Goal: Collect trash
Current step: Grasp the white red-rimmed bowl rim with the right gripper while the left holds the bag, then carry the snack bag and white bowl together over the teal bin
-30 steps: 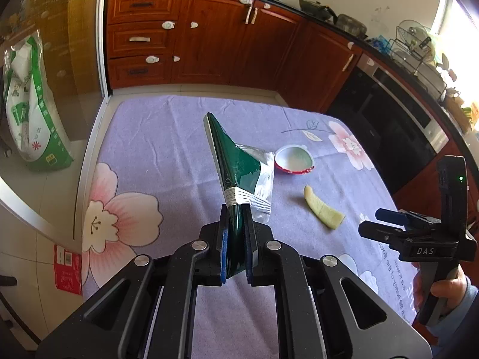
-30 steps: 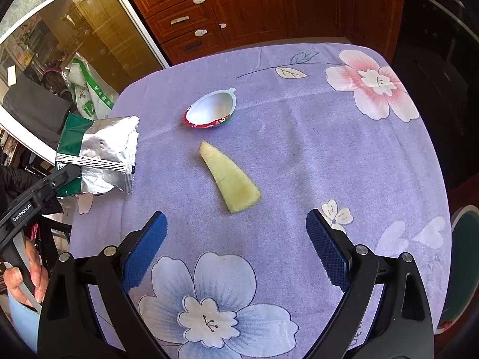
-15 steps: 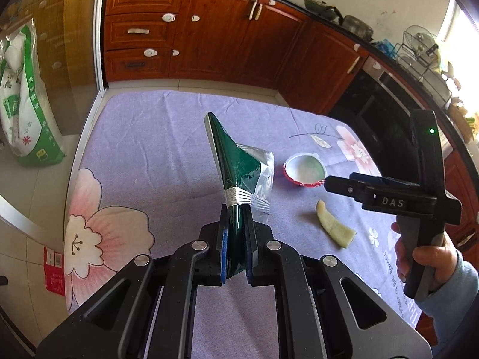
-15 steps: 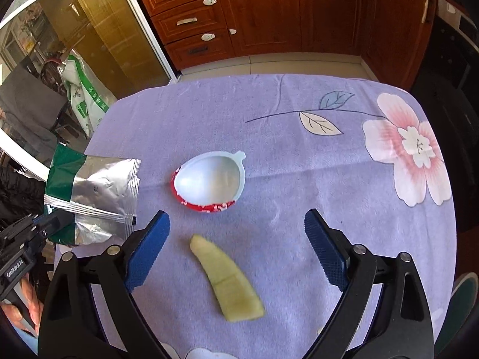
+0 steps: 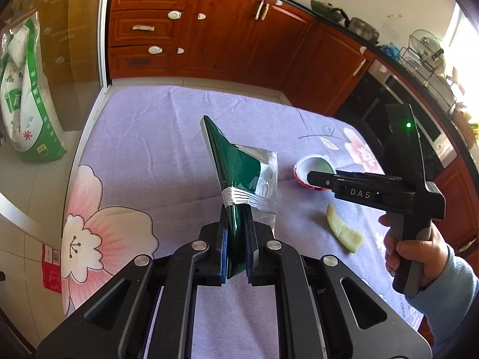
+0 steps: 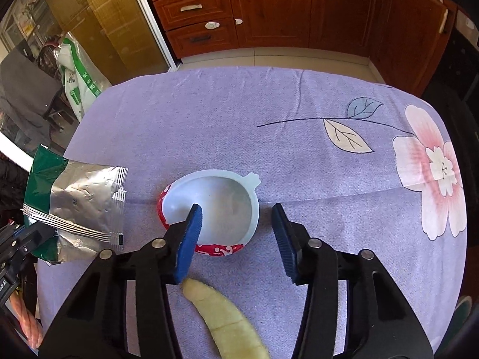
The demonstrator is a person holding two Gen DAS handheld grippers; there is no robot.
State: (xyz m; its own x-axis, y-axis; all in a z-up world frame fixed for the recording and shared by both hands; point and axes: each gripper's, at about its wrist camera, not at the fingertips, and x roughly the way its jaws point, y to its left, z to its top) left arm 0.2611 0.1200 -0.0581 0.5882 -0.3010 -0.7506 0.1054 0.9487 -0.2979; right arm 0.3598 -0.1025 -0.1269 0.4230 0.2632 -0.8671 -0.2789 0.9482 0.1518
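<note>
My left gripper (image 5: 236,218) is shut on the lower edge of a green and silver snack bag (image 5: 239,167), which it holds upright above the purple floral tablecloth (image 5: 149,155). A small white cup with a red wrapper (image 6: 221,200) stands on the cloth. My right gripper (image 6: 236,212) hangs over the cup with its jaws closing. Its left finger (image 6: 191,233) is inside the cup. The right finger (image 6: 284,239) stands outside the rim with a gap, so neither pad presses. A pale yellow peel strip (image 6: 221,314) lies just under the gripper's base.
The snack bag (image 6: 80,191) hangs to the left of the cup. A person's hand (image 5: 416,257) holds the right gripper's handle. Beyond the table are brown cabinets (image 5: 209,30), a black oven (image 5: 404,104) and a green and white sack (image 5: 24,104) on the floor.
My right gripper has moved forward past the peel strip to the cup, and its jaws have narrowed from wide open. The left gripper still holds the bag.
</note>
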